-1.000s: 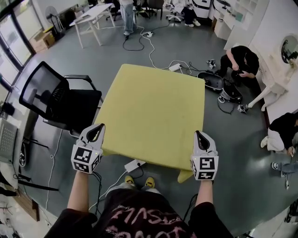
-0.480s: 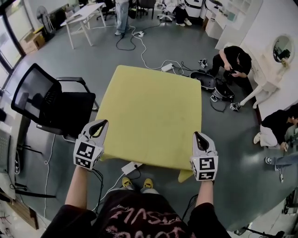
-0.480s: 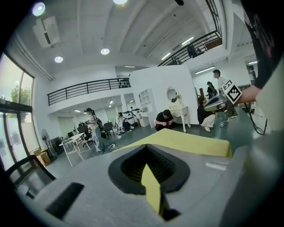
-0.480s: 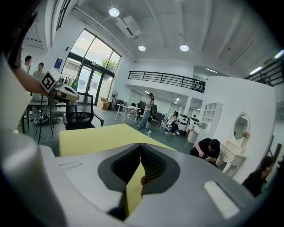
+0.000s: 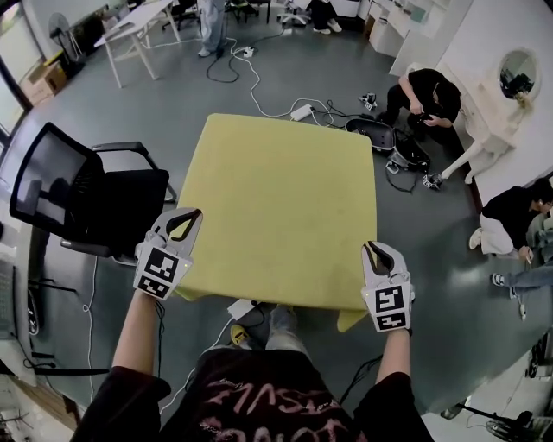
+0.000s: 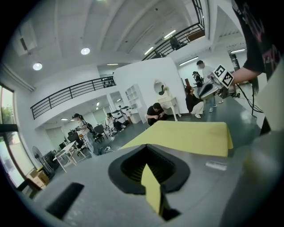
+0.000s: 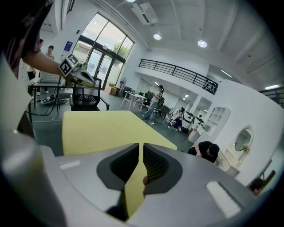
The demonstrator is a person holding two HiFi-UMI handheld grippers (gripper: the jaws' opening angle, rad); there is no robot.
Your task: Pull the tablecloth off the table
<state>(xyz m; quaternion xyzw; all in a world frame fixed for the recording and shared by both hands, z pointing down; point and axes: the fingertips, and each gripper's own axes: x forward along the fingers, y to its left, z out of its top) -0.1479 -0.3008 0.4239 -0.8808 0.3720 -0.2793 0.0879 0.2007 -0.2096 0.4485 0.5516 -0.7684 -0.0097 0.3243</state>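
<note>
A yellow tablecloth [image 5: 281, 198] covers the square table in the head view. My left gripper [image 5: 183, 219] is shut on the cloth's near left edge; in the left gripper view a fold of the tablecloth [image 6: 151, 188] is pinched between the jaws of the left gripper [image 6: 148, 170]. My right gripper [image 5: 373, 250] holds the near right edge, where a corner [image 5: 350, 319] hangs down. In the right gripper view the jaws of the right gripper [image 7: 141, 155] are opening, with a strip of the tablecloth [image 7: 134, 190] still squeezed between them.
A black office chair [image 5: 86, 194] stands close to the table's left side. A white power strip [image 5: 239, 307] and cables lie on the floor under the near edge. People crouch by bags [image 5: 428, 95] at the far right. A white table [image 5: 138, 26] stands far back.
Both grippers keep hold of the near edge. The left one sits slightly higher in the head view, and my feet under the table edge have shifted.
</note>
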